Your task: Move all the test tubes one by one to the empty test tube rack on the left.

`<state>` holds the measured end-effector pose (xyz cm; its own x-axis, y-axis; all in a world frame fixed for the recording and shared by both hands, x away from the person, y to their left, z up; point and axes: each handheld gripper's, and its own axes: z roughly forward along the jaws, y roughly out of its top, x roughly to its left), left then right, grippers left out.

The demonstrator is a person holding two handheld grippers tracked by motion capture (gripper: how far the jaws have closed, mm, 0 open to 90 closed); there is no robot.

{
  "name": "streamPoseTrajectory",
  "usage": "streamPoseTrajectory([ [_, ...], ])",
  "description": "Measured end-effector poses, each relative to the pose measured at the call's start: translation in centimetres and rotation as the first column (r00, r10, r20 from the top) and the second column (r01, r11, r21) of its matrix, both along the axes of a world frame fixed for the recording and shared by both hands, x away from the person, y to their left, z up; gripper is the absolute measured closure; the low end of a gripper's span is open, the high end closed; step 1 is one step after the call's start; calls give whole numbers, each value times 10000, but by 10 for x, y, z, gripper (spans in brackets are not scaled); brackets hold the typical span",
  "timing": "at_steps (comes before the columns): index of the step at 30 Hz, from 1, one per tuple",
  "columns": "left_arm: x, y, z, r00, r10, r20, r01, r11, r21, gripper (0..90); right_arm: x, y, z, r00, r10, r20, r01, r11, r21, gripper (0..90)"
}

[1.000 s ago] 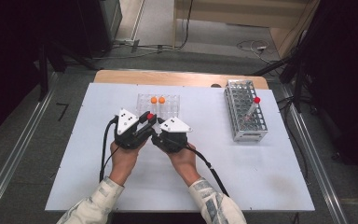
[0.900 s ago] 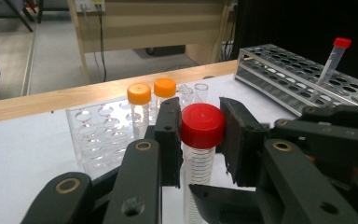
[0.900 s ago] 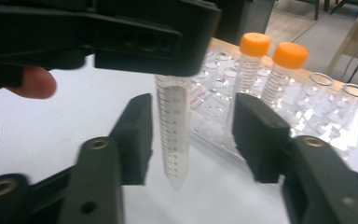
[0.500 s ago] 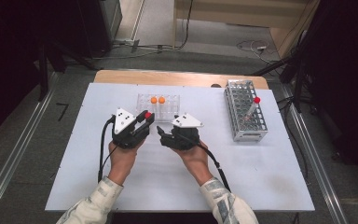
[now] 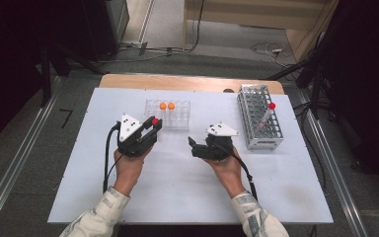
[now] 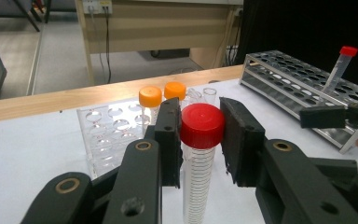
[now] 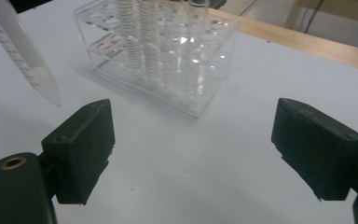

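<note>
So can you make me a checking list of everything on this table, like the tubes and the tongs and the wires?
Surface: white table top, bare in front of the hands.
Job's things: red-capped tube; clear rack holding two orange-capped tubes; metal rack with one red-capped tube leaning in it.
Clutter: nothing seen.
Grippers: left tongs shut on the red-capped tube just under its cap; right tongs have just been opening, jaws wide, nothing between them.
Cables: black cable trails from the left tongs, another from the right.
Surroundings: wooden edge behind the table, grey floor, loose wires on it.
</note>
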<state>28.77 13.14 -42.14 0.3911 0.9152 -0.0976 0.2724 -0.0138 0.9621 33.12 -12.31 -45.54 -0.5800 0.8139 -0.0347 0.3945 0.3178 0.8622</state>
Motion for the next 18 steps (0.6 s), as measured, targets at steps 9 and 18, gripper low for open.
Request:
streamPoseTrajectory([
  [9,1,0,0,10000,70,-20,-70,10000,34,698,-5,-31,0,9989,-418,201,422,9989,-186,123],
  [18,4,-1,-1,9999,98,-92,-98,9999,-69,697,-9,-56,1,9972,-703,270,704,9975,-5,130],
])
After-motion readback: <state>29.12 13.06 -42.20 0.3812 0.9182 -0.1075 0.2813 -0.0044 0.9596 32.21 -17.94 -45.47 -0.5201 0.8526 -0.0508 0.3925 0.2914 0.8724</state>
